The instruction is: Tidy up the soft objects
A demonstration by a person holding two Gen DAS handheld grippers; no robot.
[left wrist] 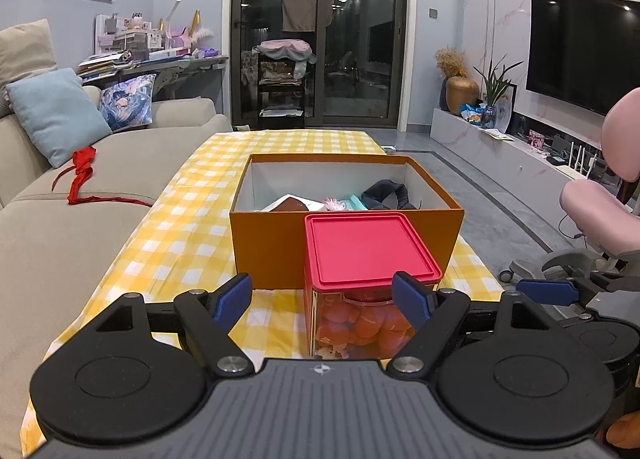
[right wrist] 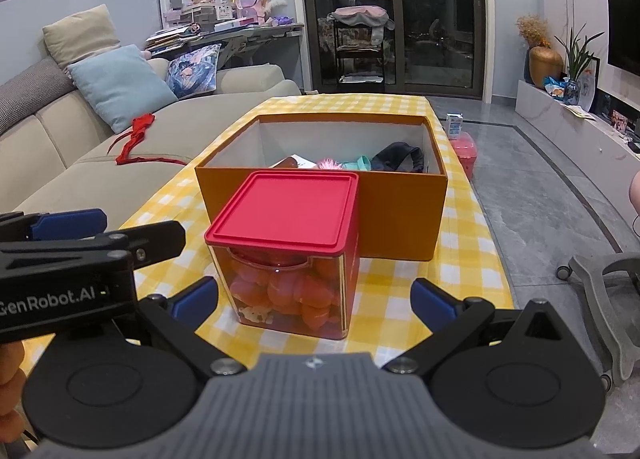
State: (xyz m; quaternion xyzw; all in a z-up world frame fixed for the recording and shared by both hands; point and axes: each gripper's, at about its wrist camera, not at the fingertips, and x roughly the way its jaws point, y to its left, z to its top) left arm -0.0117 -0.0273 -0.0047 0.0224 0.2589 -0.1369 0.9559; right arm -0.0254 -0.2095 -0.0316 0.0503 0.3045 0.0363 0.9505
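Both grippers are held wide apart and empty before a lidded container on the bench.

The clear container (right wrist: 288,255), red-lidded and packed with orange soft balls, stands on the yellow-checked bench (right wrist: 472,283), just in front of the orange box (right wrist: 400,215) holding soft items. The left gripper (left wrist: 322,301) and right gripper (right wrist: 314,299) grip nothing; a grasp on the container or its lid seems called for next.
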